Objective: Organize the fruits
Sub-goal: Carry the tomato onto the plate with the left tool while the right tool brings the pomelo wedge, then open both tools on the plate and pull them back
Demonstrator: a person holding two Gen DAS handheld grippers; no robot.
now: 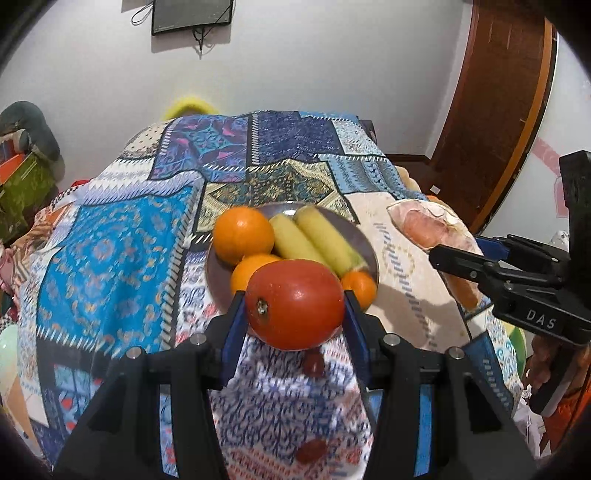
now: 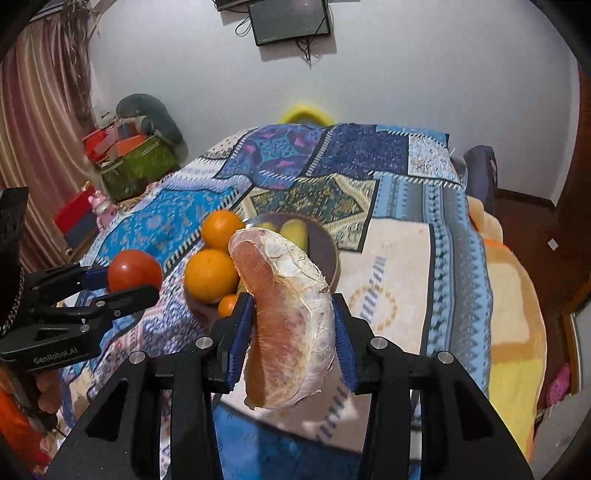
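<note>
My left gripper [image 1: 294, 300] is shut on a red tomato [image 1: 295, 304] held above the patterned cloth, just in front of a metal plate [image 1: 367, 243]. The plate carries three oranges [image 1: 243, 234] and two bananas [image 1: 317, 240]. My right gripper [image 2: 292, 301] is shut on a peeled pomelo segment [image 2: 291, 321], lifted near the plate [image 2: 328, 254]. In the right wrist view the left gripper [image 2: 125, 284] with its tomato [image 2: 135, 269] sits to the left of the oranges [image 2: 208, 275]. In the left wrist view the right gripper [image 1: 461, 251] is at the right.
Two small dark red fruits [image 1: 314, 363] [image 1: 312, 450] lie on the patchwork blanket [image 1: 110, 240] under my left gripper. Boxes [image 2: 136, 158] are stacked beyond the bed's left side. A wooden door [image 1: 491, 110] stands at the right, and a screen [image 2: 290, 18] hangs on the wall.
</note>
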